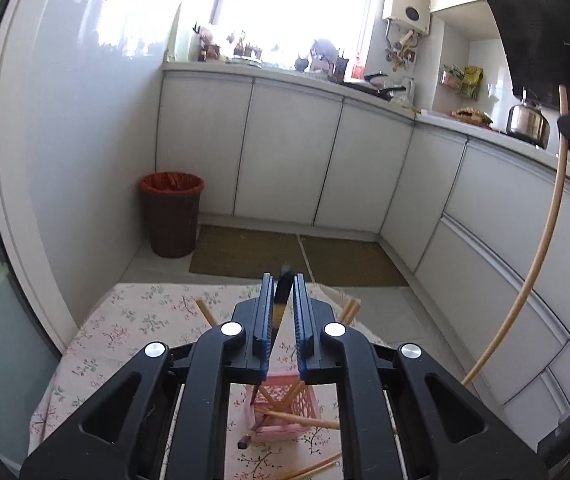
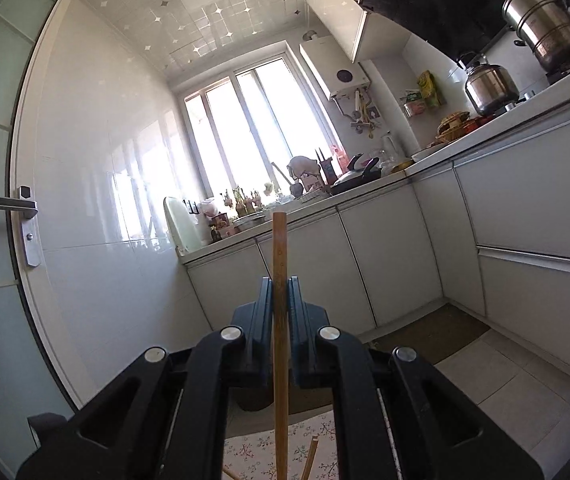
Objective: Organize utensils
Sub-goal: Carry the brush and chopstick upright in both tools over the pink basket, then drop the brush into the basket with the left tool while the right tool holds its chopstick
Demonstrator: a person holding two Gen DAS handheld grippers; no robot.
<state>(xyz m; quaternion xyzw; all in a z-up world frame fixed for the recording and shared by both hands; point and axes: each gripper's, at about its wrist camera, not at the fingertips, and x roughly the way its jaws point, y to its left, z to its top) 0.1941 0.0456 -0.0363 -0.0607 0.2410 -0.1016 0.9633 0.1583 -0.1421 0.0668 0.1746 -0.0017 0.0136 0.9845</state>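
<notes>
Mid-sort in a home kitchen: the right tongs [image 2: 281, 292] clench a bamboo chopstick [image 2: 279, 248] lifted clear of the desk [image 2: 253, 456], its long axis running up along the fingers, upper end toward the window. The left tongs [image 1: 283, 300], jaws slightly apart, carry a dark, yellow-banded chopstick [image 1: 282, 296] leaning against one pad, directly above the pink basket [image 1: 281, 408]. The next move likely calls for tipping each stick down into the basket, where several already rest.

One pink basket [image 1: 285, 404], two floor mats [image 1: 245, 250], one bin [image 1: 171, 216].
</notes>
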